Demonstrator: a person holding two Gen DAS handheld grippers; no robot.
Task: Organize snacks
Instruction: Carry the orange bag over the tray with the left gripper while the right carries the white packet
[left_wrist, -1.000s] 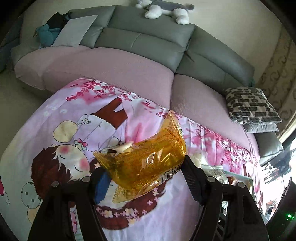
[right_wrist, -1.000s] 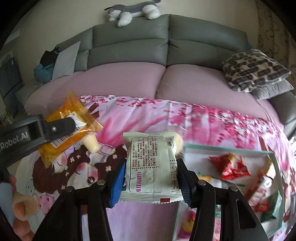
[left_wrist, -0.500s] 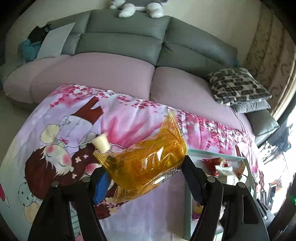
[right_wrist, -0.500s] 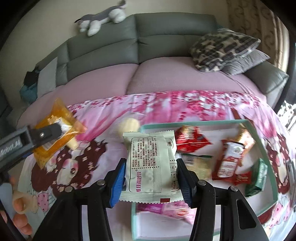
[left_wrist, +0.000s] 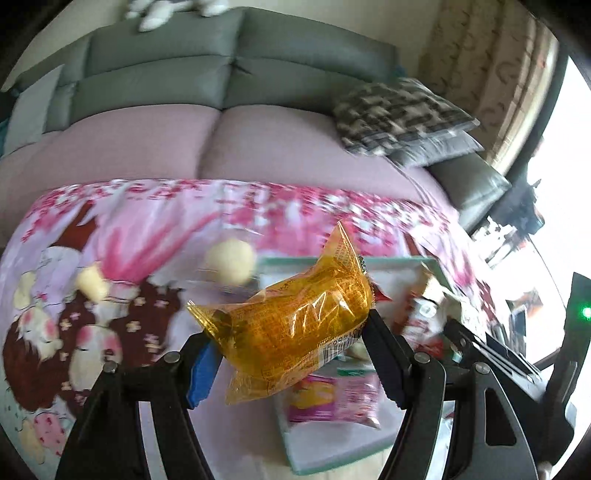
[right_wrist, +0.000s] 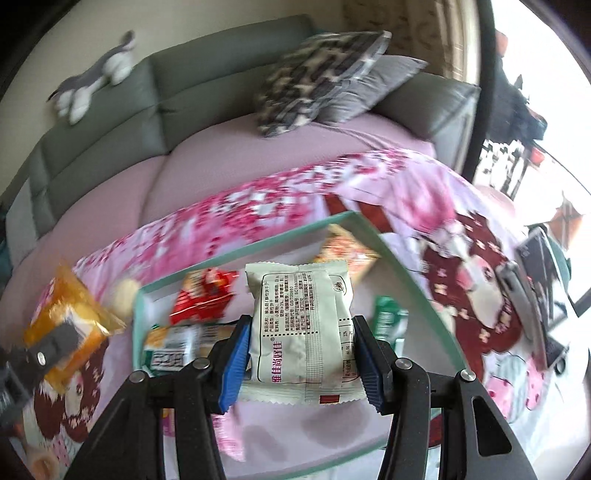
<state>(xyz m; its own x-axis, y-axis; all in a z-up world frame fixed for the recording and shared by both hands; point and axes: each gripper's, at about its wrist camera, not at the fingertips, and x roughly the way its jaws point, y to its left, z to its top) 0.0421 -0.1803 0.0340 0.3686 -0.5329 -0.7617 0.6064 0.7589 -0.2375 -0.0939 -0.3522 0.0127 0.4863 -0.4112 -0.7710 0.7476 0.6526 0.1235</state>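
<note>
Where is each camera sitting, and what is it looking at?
Left wrist: rides on the left tongs, looking down past an orange snack packet at the tray and sofa.
Right wrist: rides on the right tongs, looking over a pale green packet into the tray; the left tongs show at the left edge.
Both see the tray, orange packet, pink blanket and sofa.

My left black plastic two-finger gripper (left_wrist: 291, 354) has angular, open-framed arms fastened with round silver screws, and a ribbed blue pad (left_wrist: 201, 376) lines one finger. My right black plastic two-finger gripper (right_wrist: 301, 363) matches it, with ribbed blue pads (right_wrist: 234, 365) on both fingers.
</note>
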